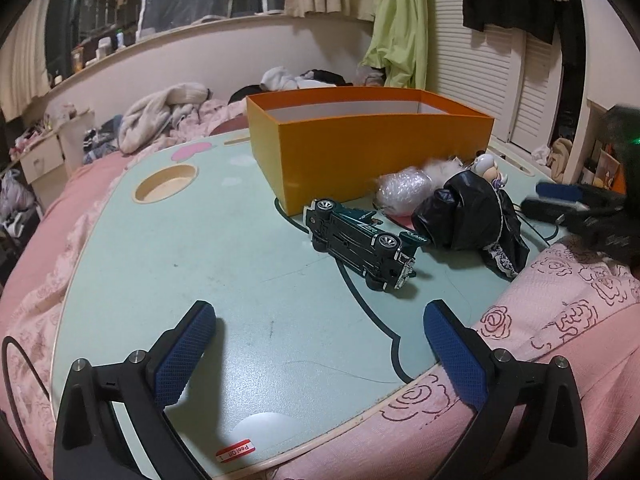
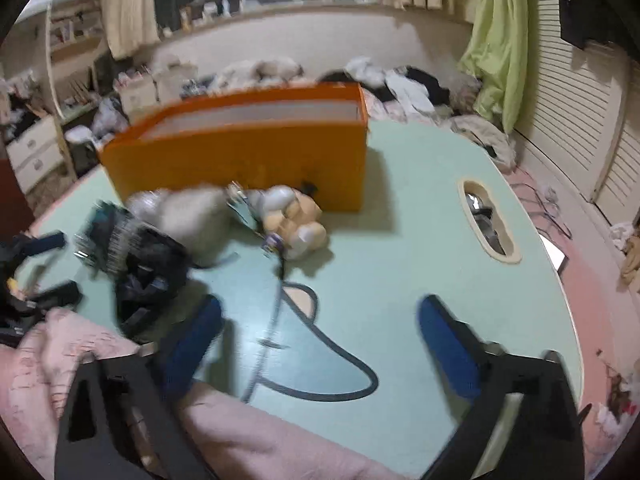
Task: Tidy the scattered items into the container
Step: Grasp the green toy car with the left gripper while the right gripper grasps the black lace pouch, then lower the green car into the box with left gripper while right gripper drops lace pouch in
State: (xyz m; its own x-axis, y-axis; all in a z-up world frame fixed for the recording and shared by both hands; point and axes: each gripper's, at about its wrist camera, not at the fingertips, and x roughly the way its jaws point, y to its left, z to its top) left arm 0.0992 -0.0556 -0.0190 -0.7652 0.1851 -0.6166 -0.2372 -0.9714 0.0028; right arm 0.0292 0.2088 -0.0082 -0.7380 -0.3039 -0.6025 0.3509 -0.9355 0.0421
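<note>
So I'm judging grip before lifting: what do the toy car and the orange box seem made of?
Toy car: probably die-cast metal or hard plastic, glossy dark green, with shiny chrome-look wheels; it lies on its side. Orange box: likely cardboard, matte orange outside, pale inside, with thin straight walls.

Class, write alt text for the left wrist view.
An open left gripper hovers over a pale green table, empty. Ahead lie a toy car on its side, a black-dressed doll and an orange box.
</note>
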